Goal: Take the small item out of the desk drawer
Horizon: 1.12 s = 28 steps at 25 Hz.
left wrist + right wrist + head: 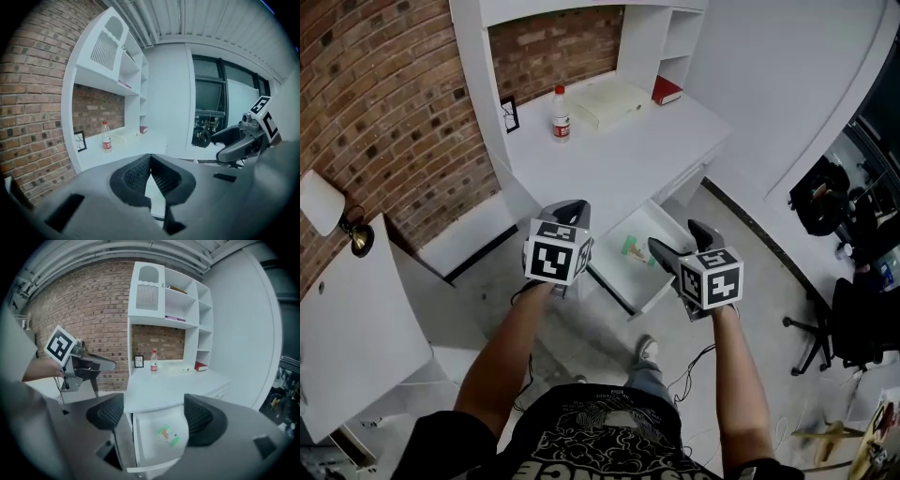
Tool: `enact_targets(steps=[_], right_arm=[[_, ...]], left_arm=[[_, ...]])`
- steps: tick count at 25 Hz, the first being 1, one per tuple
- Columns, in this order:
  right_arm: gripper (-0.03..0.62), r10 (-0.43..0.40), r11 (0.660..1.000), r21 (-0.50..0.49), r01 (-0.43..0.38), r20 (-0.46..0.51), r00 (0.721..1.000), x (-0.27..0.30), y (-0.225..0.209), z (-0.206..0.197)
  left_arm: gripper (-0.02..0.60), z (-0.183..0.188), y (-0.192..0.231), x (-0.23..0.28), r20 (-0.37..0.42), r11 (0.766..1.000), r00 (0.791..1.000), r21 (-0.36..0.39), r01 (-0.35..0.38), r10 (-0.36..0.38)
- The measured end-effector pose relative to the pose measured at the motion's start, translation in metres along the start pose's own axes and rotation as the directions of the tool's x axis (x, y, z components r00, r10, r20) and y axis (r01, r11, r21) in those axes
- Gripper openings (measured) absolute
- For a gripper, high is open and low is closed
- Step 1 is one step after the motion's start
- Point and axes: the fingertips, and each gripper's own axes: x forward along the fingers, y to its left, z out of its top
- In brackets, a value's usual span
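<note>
Two tongs hover before the white desk point(609, 155): the right tongs point(154, 420) stand wide apart and empty, the left tongs point(151, 174) are clenched on nothing. In the open smooth drawer point(146, 446) lies the small flat packet point(169, 435), green-edged and glossy, at 6 o'clock from the right tongs, with its long axis running from 11 to 5 o'clock. I judge the right tongs to be the nearer

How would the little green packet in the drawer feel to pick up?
The green packet looks small and flat, so probably light. It lies flat in the smooth white drawer, so a push would likely slide it, not roll it. Stiffness is hard to judge.
</note>
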Motion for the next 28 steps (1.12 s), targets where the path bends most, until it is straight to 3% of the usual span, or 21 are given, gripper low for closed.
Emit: enact_targets(steps=[9, 16, 28], right_arm=[[0.405, 0.122, 0.991, -0.047, -0.122, -0.016, 0.992, 0.046, -0.042, 0.007], [0.405, 0.242, 0.966, -0.087, -0.243, -0.023, 0.97, 0.077, -0.081, 0.024], [0.422, 0.443, 0.882, -0.119, -0.457, -0.125, 0.888, 0.118, -0.099, 0.016]], left_arm=[[0.003, 0.009, 0.005, 0.041, -0.006, 0.993, 0.993, -0.028, -0.117, 0.117], [0.005, 0.025, 0.003, 0.069, -0.02, 0.968, 0.97, -0.066, -0.244, 0.243], [0.005, 0.011, -0.004, 0.083, -0.074, 0.901, 0.911, -0.136, -0.412, 0.405]])
